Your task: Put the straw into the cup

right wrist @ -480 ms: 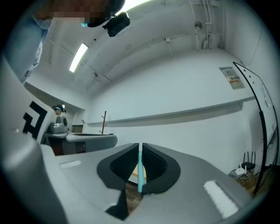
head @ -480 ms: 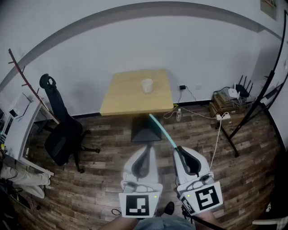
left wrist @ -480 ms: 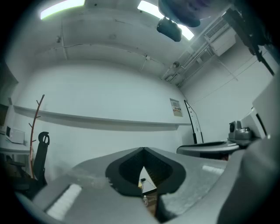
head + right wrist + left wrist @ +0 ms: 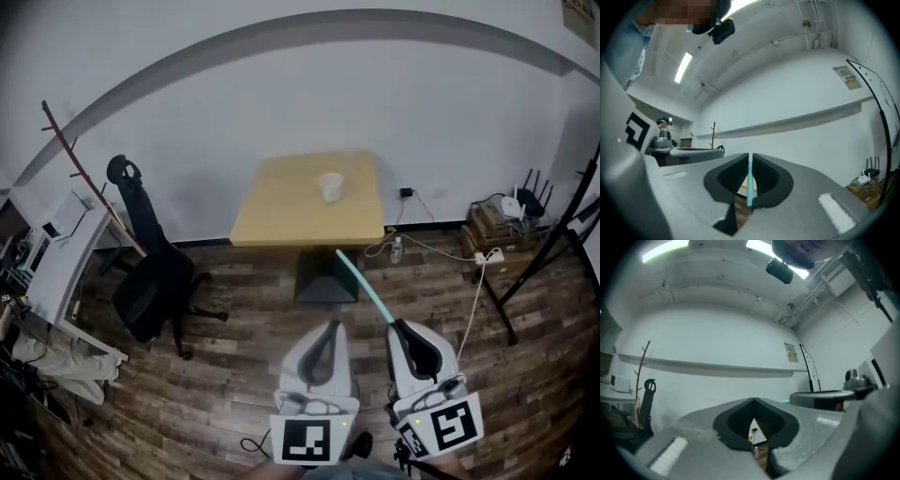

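A pale cup (image 4: pixel 330 187) stands on a light wooden table (image 4: pixel 281 211) against the white wall, far ahead of both grippers. My right gripper (image 4: pixel 397 326) is shut on a light blue straw (image 4: pixel 364 286), which sticks out forward and to the left toward the table. In the right gripper view the straw (image 4: pixel 749 183) runs upright between the closed jaws of the right gripper (image 4: pixel 749 160). My left gripper (image 4: pixel 330 327) hangs beside it, low in the head view, its jaw tips together with nothing held. The left gripper (image 4: pixel 753 401) looks at the wall and the table's far edge.
A black office chair (image 4: pixel 150 281) stands left of the table, a white desk (image 4: pixel 66 258) further left. Cables, a power strip (image 4: pixel 487 257) and a router (image 4: pixel 514 206) on boxes lie at right. A small bottle (image 4: pixel 397 250) stands on the wood floor by the table's base.
The head view has shifted: table, cup and chair sit further right and lower in frame now. Both grippers keep the same pose, the straw still held.
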